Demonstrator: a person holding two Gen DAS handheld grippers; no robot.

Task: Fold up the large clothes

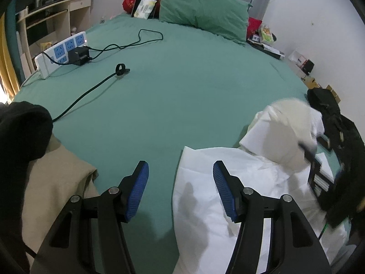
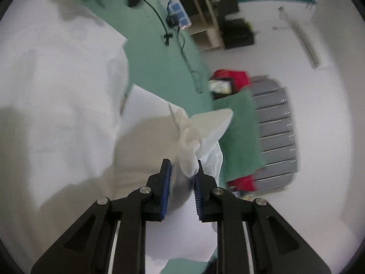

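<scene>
Two hand-held grippers: right (image 2: 182, 166) rolled sideways.

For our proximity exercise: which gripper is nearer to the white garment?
Right. The right gripper is clamped on a bunched fold of the white garment; the left gripper hovers open above its edge.

Even indoor light, moderately bright. Left wrist view sharp, except a motion-smeared white cloth (image 1: 287, 132) at right. Soft gripper shadow falls on the cloth below. Right wrist view blurred throughout, headboard (image 2: 273, 134) streaked. Heavy fisheye bending, dark corner vignette in both.
</scene>
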